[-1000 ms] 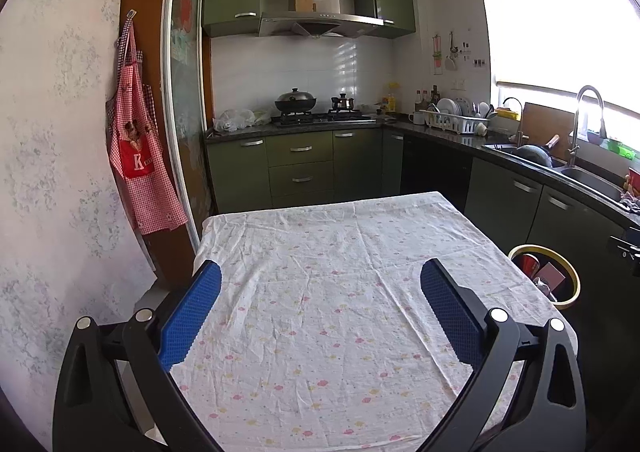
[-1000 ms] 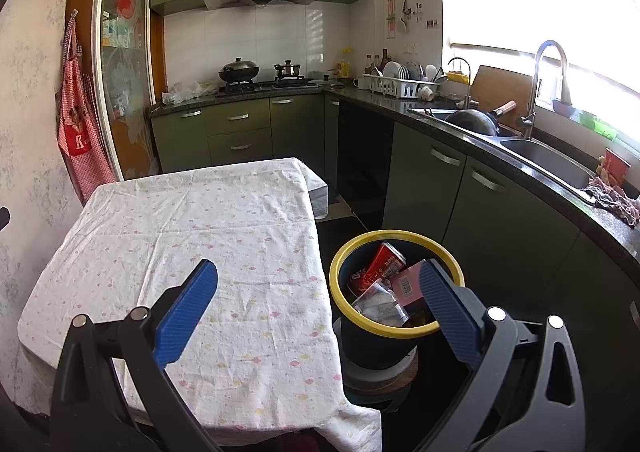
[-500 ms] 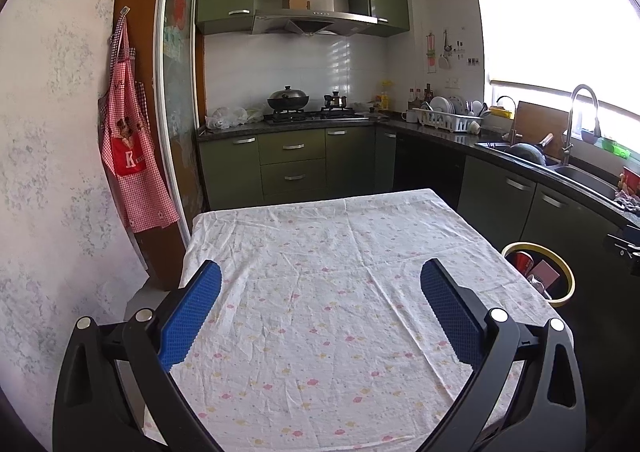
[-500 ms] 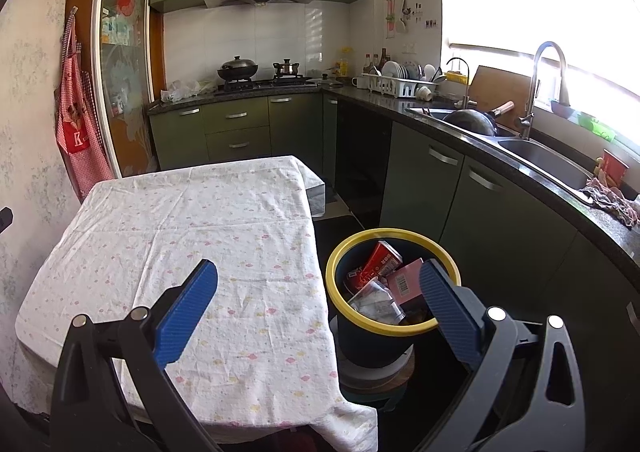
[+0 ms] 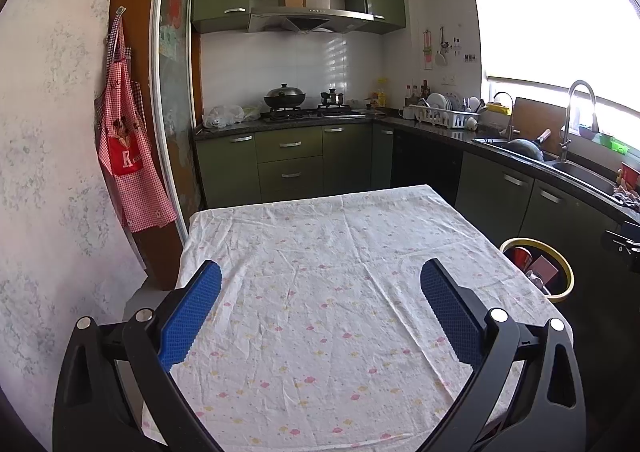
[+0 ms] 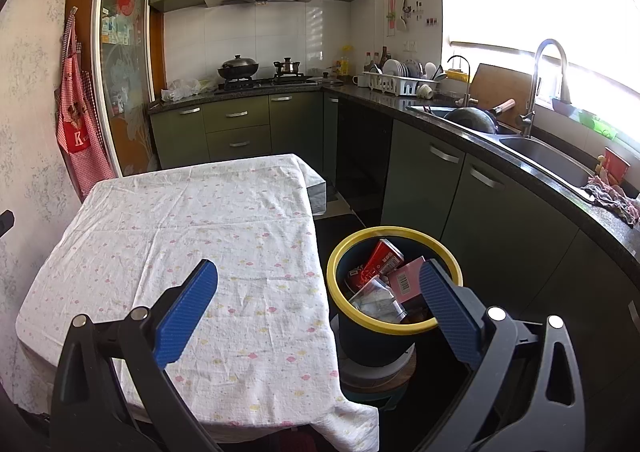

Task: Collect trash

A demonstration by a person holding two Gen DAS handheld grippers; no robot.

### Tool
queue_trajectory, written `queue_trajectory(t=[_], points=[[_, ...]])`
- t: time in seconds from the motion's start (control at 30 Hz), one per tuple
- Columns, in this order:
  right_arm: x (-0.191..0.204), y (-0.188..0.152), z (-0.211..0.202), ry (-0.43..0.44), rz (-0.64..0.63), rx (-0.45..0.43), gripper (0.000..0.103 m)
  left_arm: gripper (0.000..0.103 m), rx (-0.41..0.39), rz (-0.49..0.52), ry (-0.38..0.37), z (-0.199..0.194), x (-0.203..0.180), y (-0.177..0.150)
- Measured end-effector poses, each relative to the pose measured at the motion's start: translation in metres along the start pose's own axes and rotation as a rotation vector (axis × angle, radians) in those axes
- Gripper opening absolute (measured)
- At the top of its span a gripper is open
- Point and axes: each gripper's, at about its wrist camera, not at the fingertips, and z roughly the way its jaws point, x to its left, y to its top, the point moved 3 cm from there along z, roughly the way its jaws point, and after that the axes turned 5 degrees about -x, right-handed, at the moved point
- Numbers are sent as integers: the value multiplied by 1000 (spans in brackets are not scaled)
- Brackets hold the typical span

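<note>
Blue-padded fingers (image 5: 190,316) of the left gripper (image 5: 320,316) are spread wide with nothing between them, held above the near part of a table (image 5: 320,252) covered by a white flowered cloth. The right gripper (image 6: 320,312) is likewise spread wide and empty; its left finger (image 6: 186,310) is seen over the table's right edge, its right finger (image 6: 450,312) over the near rim of the one bin (image 6: 348,252), a dark pail with a yellow rim. One bin is counted, standing on the floor just beside the table's right edge, between table and green cabinets (image 6: 420,180). Inside it lie a red can (image 6: 382,258), a pink carton (image 6: 406,278) and crumpled clear wrapping (image 6: 374,298); further pieces cannot be told apart. A dark floor strip runs between the table's right edge and the cabinets.
</note>
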Motion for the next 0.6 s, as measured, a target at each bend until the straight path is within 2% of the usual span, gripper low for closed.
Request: queue_trajectory(t=[0.6], points=[[1,-3,1,1,1,5,96,98,7,-4,-17,1,-2,-1]])
